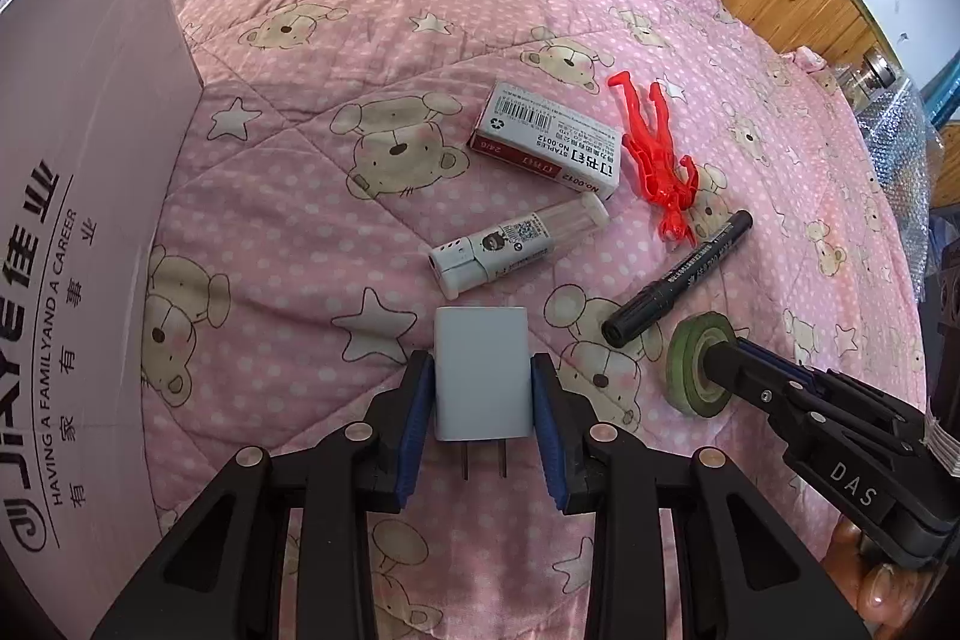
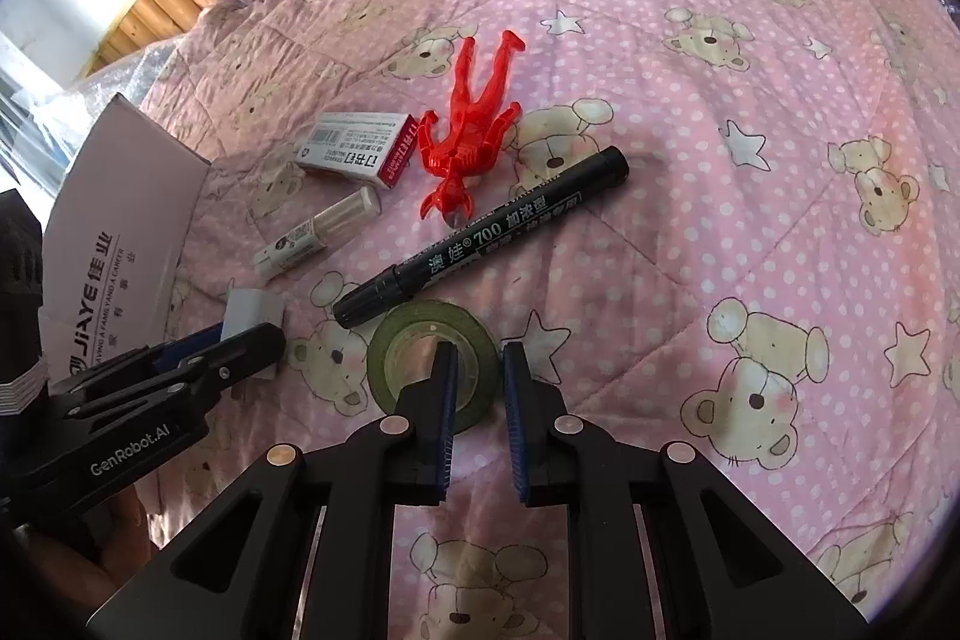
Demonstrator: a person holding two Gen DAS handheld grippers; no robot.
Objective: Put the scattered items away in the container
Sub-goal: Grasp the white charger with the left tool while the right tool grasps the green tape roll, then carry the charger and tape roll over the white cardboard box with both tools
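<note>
Blue pads of the left gripper (image 1: 480,388) pressed both sides of a white plug (image 1: 480,373), which lay on the pink quilt (image 1: 288,172) with its two prongs pointing back toward the camera. The right gripper (image 2: 477,358) stood narrowly parted astride the near rim of a green tape roll (image 2: 420,325), one finger inside the hole and one outside; whether the pads touched the rim could not be told. Only the left view showed the plug's prongs; only the right view showed the print on the black marker (image 2: 480,244), whose cap end lay just beside the roll. Beyond the plug lay a small white tube (image 1: 516,244), a staple box (image 1: 546,148) and a red toy figure (image 1: 660,160). Left of the plug stood the cardboard box (image 1: 78,220), its wall toward the camera.
</note>
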